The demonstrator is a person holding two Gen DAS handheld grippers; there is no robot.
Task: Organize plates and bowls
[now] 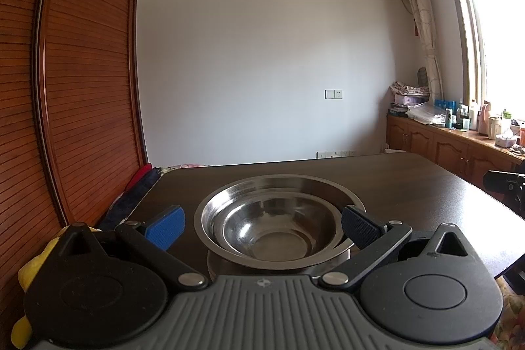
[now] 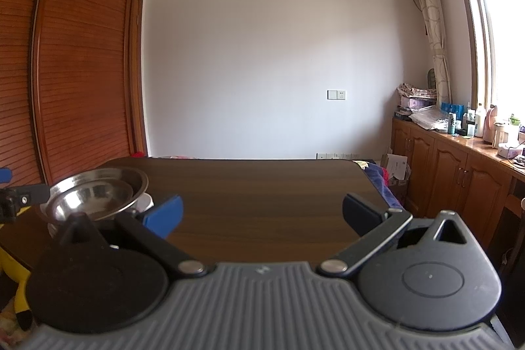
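A stack of steel bowls [image 1: 279,218] sits on the dark wooden table [image 1: 410,182]: a smaller bowl nested in a wider one, with something white under them. My left gripper [image 1: 262,227] is open, its blue pads on either side of the stack's near rim, not touching it. In the right wrist view the same stack [image 2: 98,194] sits at the table's left, with the white dish [image 2: 146,202] showing beneath it. My right gripper [image 2: 262,212] is open and empty over bare table [image 2: 262,186], to the right of the stack. The left gripper's tip [image 2: 19,195] shows at the left edge.
A wooden louvred wardrobe [image 1: 82,71] stands on the left. A low cabinet [image 2: 459,173] with bottles and clutter runs under the window on the right. A yellow soft toy [image 2: 13,268] lies by the table's left edge. Bedding lies beyond the table's far edge.
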